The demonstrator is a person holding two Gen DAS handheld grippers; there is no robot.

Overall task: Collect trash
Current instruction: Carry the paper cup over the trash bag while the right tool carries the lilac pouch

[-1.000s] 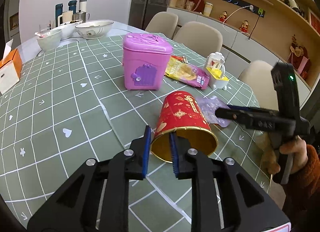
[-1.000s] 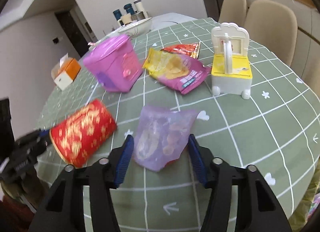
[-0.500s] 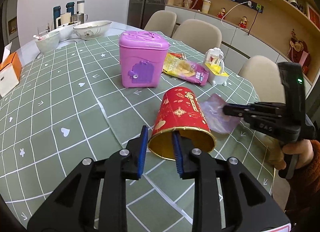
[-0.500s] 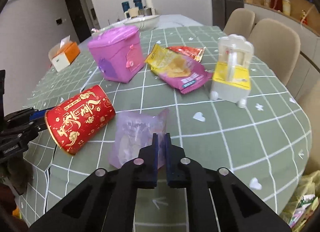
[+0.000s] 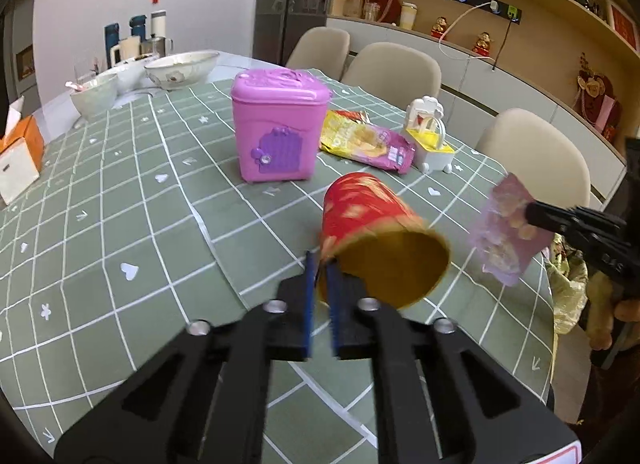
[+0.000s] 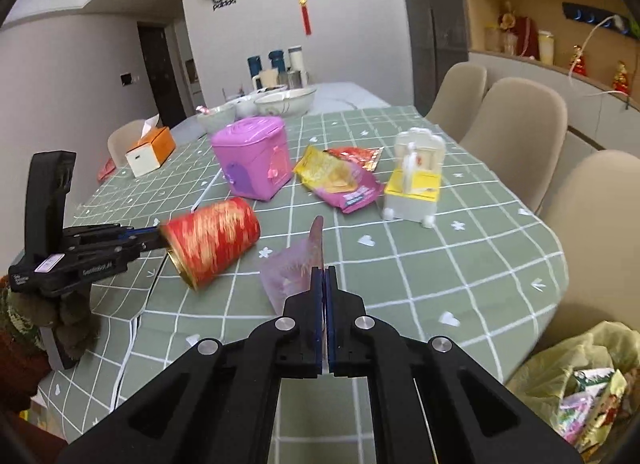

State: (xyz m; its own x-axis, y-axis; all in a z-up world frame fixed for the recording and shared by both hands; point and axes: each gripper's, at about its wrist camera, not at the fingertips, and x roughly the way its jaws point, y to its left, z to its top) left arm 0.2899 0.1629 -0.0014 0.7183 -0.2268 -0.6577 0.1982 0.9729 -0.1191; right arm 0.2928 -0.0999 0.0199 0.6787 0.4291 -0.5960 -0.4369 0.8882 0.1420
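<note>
My left gripper [image 5: 321, 264] is shut on the rim of a red and gold paper cup [image 5: 372, 216] and holds it tilted just above the green checked tablecloth [image 5: 120, 192]. The cup also shows in the right wrist view [image 6: 214, 242]. My right gripper [image 6: 324, 276] is shut on a pale purple snack wrapper [image 6: 290, 276], lifted off the table; it also shows in the left wrist view [image 5: 506, 232]. A yellow and pink snack bag [image 6: 338, 178] lies farther back.
A pink toy bin [image 5: 278, 132] and a white and yellow toy [image 6: 414, 178] stand on the table. A trash bag with wrappers [image 6: 576, 380] hangs by the table's right edge. Bowls [image 5: 180, 70], an orange tissue box [image 6: 150, 150] and chairs [image 6: 516, 120] lie beyond.
My left gripper has closed on the cup's rim and lifted it. My right gripper has closed on the purple wrapper and raised it off the table.
</note>
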